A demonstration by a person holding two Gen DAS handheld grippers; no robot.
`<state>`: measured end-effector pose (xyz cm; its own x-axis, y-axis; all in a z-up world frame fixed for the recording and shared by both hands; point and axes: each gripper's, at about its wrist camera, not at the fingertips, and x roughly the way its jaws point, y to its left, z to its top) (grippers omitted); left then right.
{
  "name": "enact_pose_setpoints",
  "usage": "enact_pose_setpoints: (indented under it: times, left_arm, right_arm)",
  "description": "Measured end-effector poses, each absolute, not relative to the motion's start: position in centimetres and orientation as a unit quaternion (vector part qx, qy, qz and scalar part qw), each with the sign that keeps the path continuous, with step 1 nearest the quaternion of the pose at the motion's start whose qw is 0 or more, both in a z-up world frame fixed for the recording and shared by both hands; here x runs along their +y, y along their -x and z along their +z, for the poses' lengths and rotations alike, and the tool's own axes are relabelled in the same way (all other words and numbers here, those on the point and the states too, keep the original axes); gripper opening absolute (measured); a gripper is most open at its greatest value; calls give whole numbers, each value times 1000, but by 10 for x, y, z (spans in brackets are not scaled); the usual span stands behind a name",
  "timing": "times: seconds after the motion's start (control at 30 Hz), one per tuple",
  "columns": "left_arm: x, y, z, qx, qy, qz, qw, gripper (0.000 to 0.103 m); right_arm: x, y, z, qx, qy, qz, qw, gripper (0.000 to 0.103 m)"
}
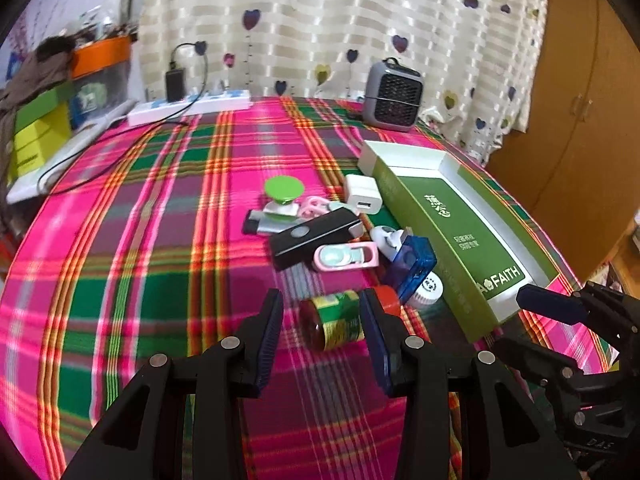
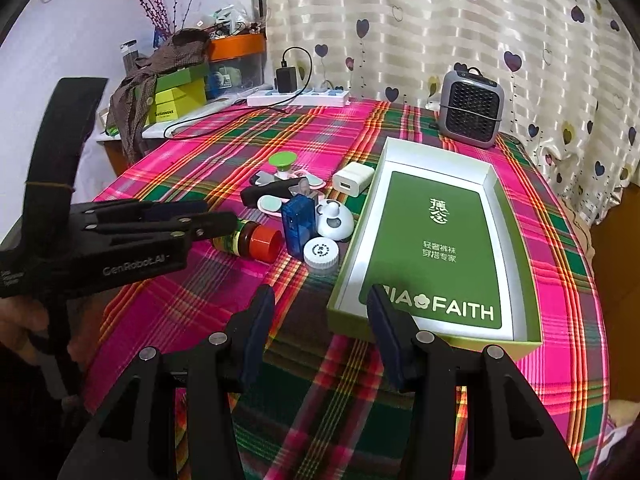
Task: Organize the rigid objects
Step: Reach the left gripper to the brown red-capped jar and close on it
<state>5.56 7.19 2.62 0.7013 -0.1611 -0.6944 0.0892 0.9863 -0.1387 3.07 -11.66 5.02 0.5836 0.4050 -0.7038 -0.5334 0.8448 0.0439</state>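
Note:
A small jar (image 1: 332, 320) with a green-yellow label and a red lid lies on its side on the plaid cloth. My left gripper (image 1: 322, 320) is open, one finger on each side of the jar, with gaps showing. In the right wrist view the same jar (image 2: 250, 240) sits at the tips of the left gripper (image 2: 216, 220). My right gripper (image 2: 320, 304) is open and holds nothing, above the near left corner of the green box tray (image 2: 520, 240). Behind the jar is a pile: blue translucent case (image 1: 414, 264), white cap (image 1: 426, 288), pink clip (image 1: 344, 256), black device (image 1: 316, 238), white charger (image 1: 362, 194).
A grey heater (image 2: 472, 108) stands at the table's back right, a white power strip (image 2: 298, 98) with a black adapter at the back. Stacked boxes (image 1: 40, 136) and draped cloth crowd the far left. A wooden cabinet (image 1: 580, 120) stands to the right of the table.

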Motion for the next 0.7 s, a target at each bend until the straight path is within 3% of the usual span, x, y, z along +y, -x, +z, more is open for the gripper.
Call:
enact_pose_setpoints:
  times: [0.7]
  left_arm:
    - [53, -41, 24, 385, -24, -183, 904, 39]
  right_arm:
    - [-119, -35, 51, 375, 82, 261, 886, 49]
